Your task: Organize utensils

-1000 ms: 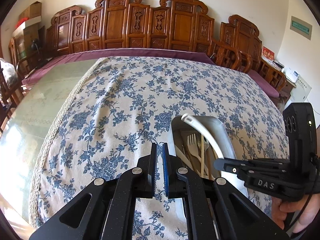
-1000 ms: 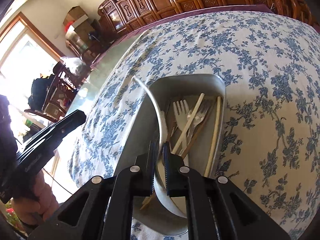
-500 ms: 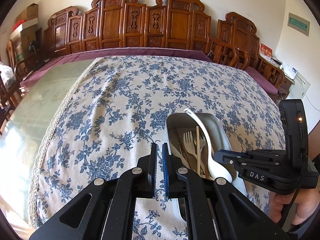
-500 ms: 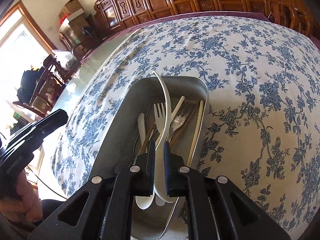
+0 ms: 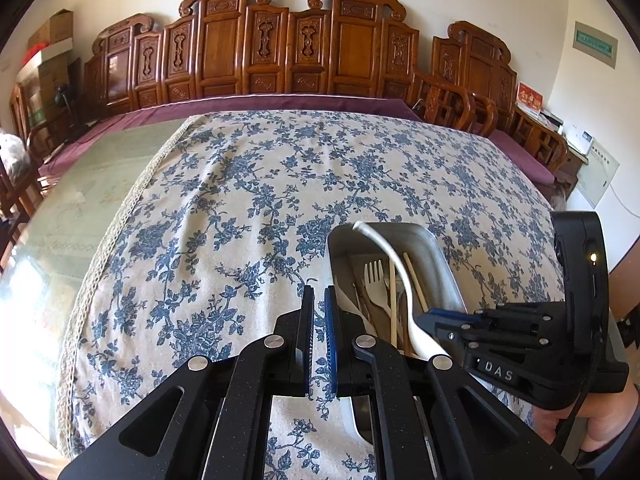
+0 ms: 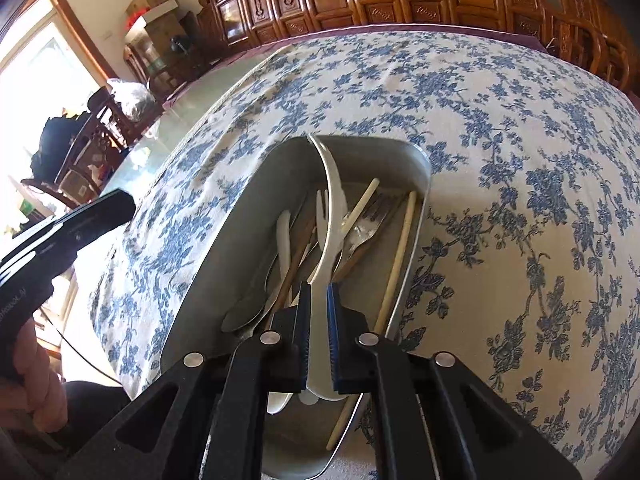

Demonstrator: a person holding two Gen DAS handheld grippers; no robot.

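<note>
My right tool (image 6: 318, 300) pinches the white spoon (image 6: 330, 216) by its bowl end, pads pressed against it. The spoon's long axis runs away from me along the length of the metal tray (image 6: 416, 168), handle pointing at the far end wall, its tip at or just over the far rim; can't tell if it touches. The handle curves up and sits above the rest of the cutlery.

My left tool (image 5: 319, 300) is pressed together, nothing in it, hanging over bare cloth just left of the tray.

In the tray under the spoon: a white plastic fork (image 6: 320, 208), a metal fork (image 6: 370, 220), a pale chopstick (image 6: 398, 260) along the right wall, another pale stick (image 6: 360, 206) lying diagonally across the metal fork, a metal spoon (image 6: 244, 316) at the near left. All lie roughly lengthwise, overlapping, crowding the floor of the tray directly below the held spoon.

The tray sits on the desk's blue floral cloth (image 5: 240, 200). Carved wooden chairs (image 5: 280, 52) line the far edge of the desk.
</note>
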